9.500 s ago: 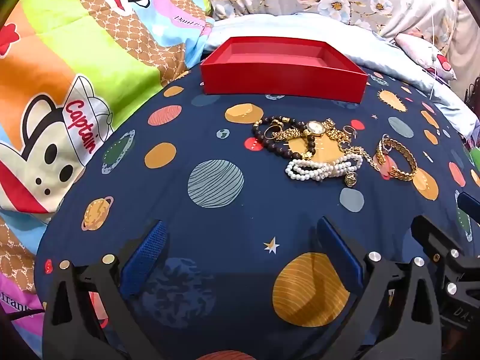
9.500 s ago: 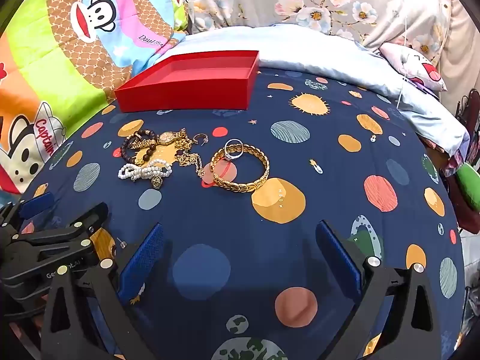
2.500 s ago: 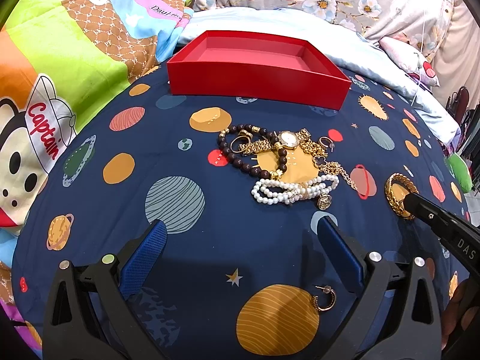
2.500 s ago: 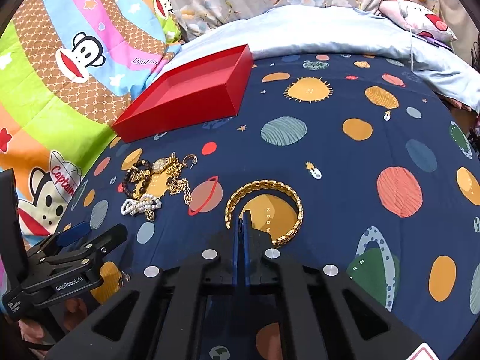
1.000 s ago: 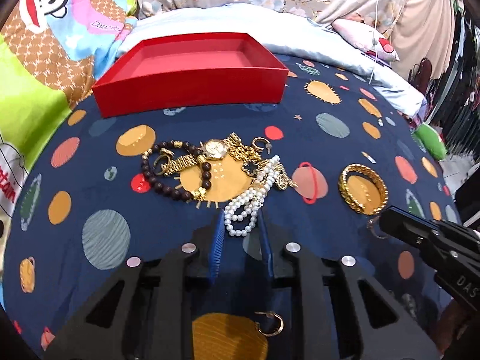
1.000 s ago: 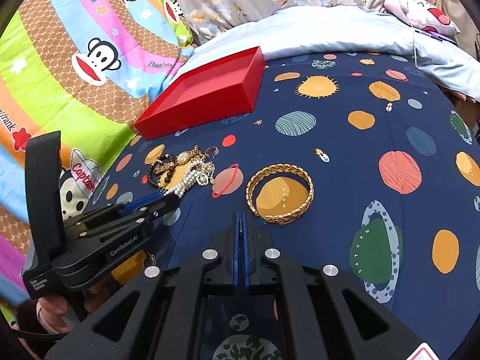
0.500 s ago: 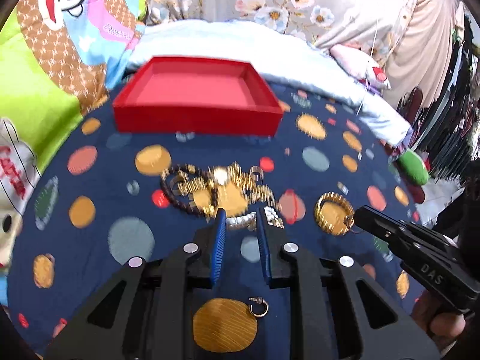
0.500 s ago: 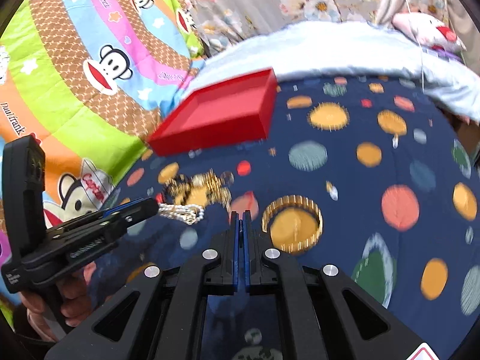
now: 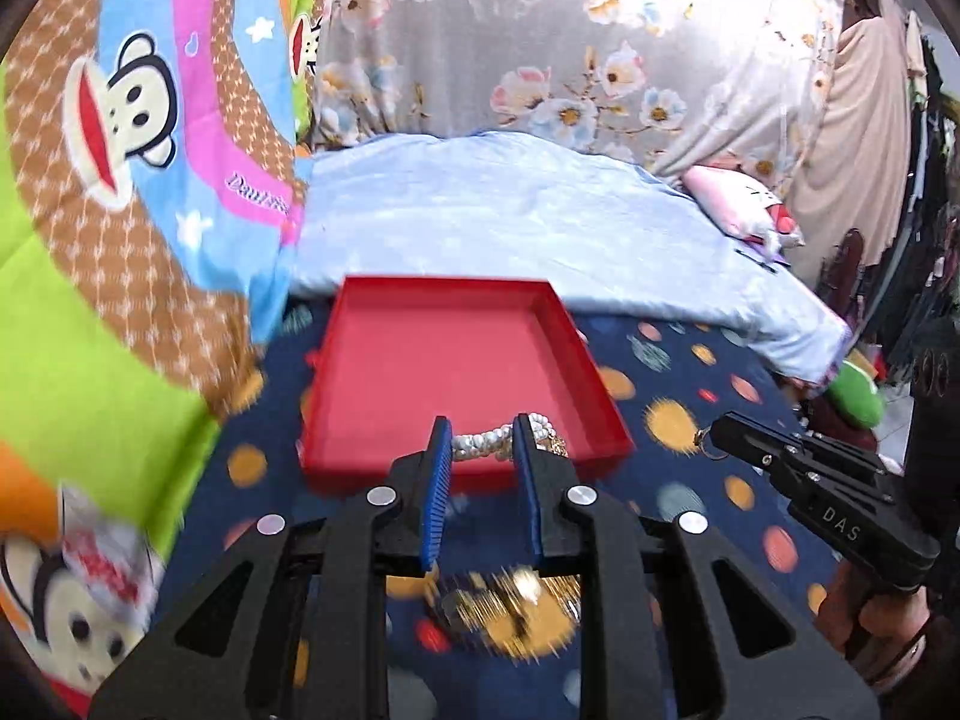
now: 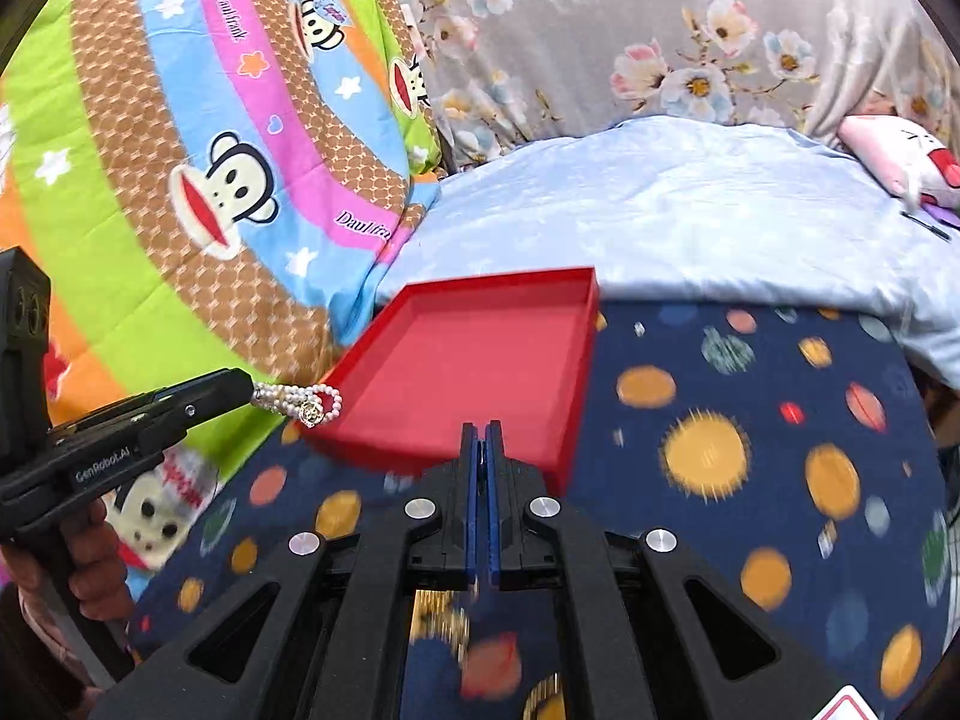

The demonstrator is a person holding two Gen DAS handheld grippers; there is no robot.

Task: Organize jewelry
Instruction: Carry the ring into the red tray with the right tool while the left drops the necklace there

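Left gripper [image 9: 480, 441] clamps the pearl bracelet [image 10: 300, 401], lifted clear of the bed [image 10: 750, 420] at the tray's [image 9: 444, 360] near left corner. Right gripper [image 10: 483, 444], jaws pressed together, pinches a small ring [image 9: 703, 437] near the tray's right edge. Step in hand: carrying pieces to the tray. Next: move over its floor, then release. Remaining jewelry [image 9: 516, 600] lies on the bed below.

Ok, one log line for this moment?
left tool: shut on pearls | right tool: shut on ring | tray: empty
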